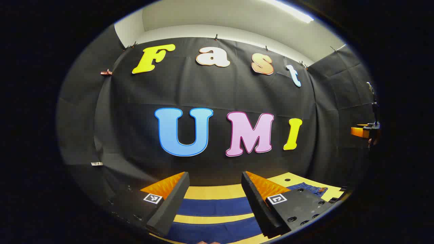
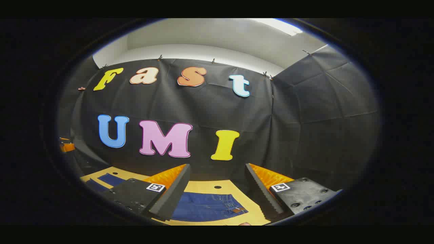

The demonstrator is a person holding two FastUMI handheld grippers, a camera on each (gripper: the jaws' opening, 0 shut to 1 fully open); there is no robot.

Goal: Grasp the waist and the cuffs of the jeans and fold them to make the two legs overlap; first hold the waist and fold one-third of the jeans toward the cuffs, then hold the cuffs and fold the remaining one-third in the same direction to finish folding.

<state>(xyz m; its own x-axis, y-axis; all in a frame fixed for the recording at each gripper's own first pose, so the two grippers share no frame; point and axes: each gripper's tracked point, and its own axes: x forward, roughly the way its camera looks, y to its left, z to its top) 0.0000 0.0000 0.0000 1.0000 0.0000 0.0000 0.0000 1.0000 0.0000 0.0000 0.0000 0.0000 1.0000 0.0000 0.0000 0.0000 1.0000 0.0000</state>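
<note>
The dark blue denim jeans [image 1: 217, 206] lie flat on the pale yellow wooden worktop [image 1: 217, 191], unfolded, with their two legs running side by side as separate bands and a strip of bare wood showing between them. In the left gripper view, the left hand-held gripper [image 1: 213, 200] hangs above the legs with its two fingers spread wide apart and nothing between them; the far leg and the near leg both pass under the gap. Off to the right in that same view the waist end of the jeans stretches toward the corner of the worktop, and at the far right edge the other hand-held gripper is held up in the air, well apart from the cloth. In the right gripper view, the right hand-held gripper [image 2: 217, 195] hovers over the waist of the jeans [image 2: 208, 206], its fingers likewise parted with nothing held; the stitched seams and a small brown patch at the waistband sit just below the gap. A small dark round hole [image 2: 217, 187] marks the worktop [image 2: 203, 185] just beyond the waistband. Further left in this view, the legs trail away along the wood.
</note>
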